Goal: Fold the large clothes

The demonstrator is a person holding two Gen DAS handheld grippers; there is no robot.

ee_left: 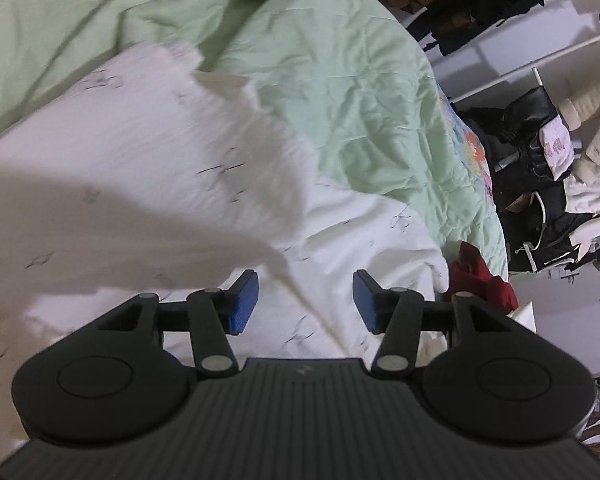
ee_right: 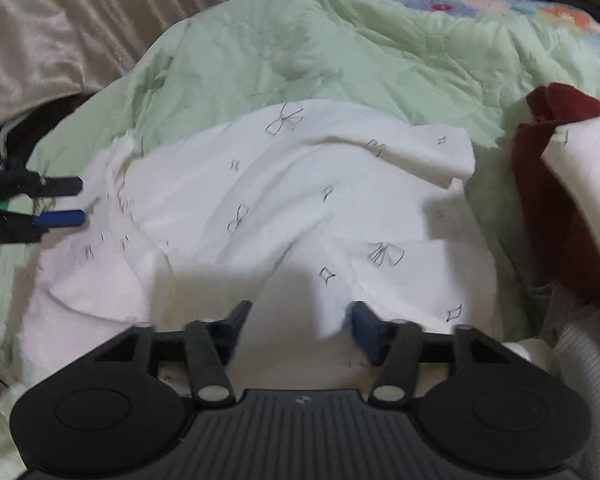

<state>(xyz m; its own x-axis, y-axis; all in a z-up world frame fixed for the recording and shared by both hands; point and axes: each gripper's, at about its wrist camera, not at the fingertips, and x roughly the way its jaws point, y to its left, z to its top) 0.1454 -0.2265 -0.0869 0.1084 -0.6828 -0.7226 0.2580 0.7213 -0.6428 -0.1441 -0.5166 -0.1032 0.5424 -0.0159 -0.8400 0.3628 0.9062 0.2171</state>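
Your white garment with small bow prints lies crumpled on the green quilt. Your right tool pinches a fold of it; your left tool stands open, holding nothing.

- Your garment is white, scattered with small dark outline bows and diamonds.
- The quilt under it is pale green; its far side shows a bright floral print.
- A dark red cloth lies beside it.
- Your pads are blue on black fingers.
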